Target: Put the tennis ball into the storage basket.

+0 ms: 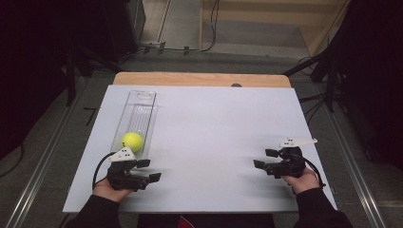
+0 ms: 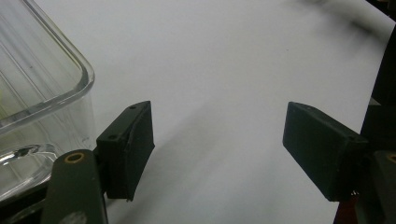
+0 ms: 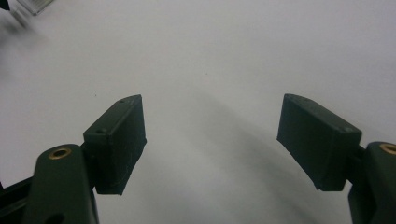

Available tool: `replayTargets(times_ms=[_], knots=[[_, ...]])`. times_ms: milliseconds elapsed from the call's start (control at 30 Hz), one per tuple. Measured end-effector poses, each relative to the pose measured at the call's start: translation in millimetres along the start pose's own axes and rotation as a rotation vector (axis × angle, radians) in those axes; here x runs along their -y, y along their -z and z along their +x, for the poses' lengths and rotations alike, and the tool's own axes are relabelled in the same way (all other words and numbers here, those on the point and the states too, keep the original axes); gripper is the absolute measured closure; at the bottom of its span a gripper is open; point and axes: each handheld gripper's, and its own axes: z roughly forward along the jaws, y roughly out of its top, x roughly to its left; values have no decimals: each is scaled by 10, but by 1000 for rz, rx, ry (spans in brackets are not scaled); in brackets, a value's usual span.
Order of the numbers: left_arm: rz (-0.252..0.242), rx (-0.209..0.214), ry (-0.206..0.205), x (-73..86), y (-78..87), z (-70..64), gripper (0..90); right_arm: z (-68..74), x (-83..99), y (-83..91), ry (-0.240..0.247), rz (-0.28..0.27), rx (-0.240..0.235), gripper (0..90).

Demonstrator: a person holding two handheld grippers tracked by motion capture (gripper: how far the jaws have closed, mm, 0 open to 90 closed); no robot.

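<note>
Resting at the near end of a clear plastic tray, a yellow-green tennis ball sat close to the surface's left edge, toward the near left corner. The long, narrow tray ran from that spot toward the far edge. Just beside the tray's near end, the left gripper lay low over the white surface in a person's hand, its jaws spread wide and holding nothing; the left gripper view showed the tray's rounded transparent corner next to one jaw. Well apart, near the right edge toward the near right corner, the right gripper was likewise held with its jaws spread and nothing between them, pointing inward across the bare white sheet. Dark sleeves entered from the near edge.
</note>
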Motion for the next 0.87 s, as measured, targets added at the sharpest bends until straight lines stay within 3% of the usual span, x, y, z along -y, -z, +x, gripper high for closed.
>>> replayTargets(times_ms=[867], knots=[[1, -4, 5, -1, -4, 2, 253, 9, 6, -9, 6, 5, -4, 216]])
